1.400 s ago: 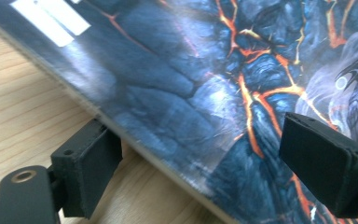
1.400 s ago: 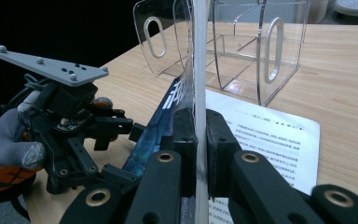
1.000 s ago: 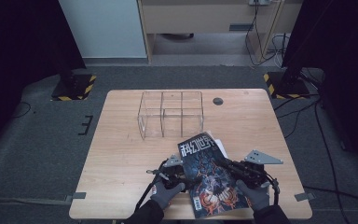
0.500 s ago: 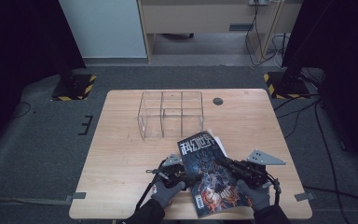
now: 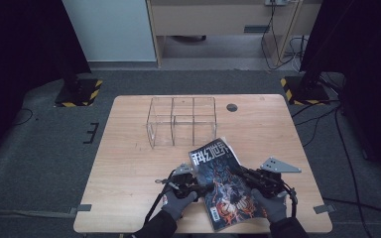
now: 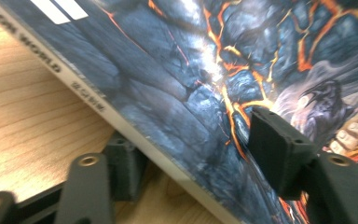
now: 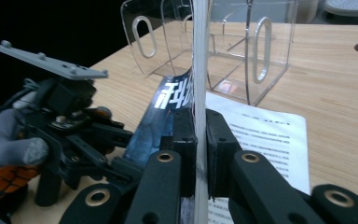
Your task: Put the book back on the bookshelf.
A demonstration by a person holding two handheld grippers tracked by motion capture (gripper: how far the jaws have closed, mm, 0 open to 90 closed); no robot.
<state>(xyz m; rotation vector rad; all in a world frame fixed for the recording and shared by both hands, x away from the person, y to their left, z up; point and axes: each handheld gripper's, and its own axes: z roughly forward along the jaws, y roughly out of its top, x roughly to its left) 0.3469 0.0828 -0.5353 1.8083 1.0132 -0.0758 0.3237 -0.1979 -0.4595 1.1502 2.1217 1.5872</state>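
A magazine [image 5: 222, 184] with a dark cover of orange lava cracks is held tilted over the table's front. My right gripper [image 5: 245, 174] is shut on its right edge; in the right gripper view the jaws [image 7: 199, 135] pinch the thin page edge [image 7: 199, 56], which stands upright. My left gripper [image 5: 201, 187] is at the spine side and open. One jaw sits under the magazine [image 6: 177, 70] and the other over the cover. A white printed page [image 7: 261, 135] lies flat on the table beneath.
A clear acrylic organizer [image 5: 181, 121] with several compartments stands just beyond the magazine at the table's middle. A round cable hole [image 5: 232, 107] is at the back right. Bare wood [image 5: 124, 163] spreads to the left.
My left gripper has edged slightly right, closer around the magazine's spine. The right gripper keeps its hold and the magazine has barely shifted.
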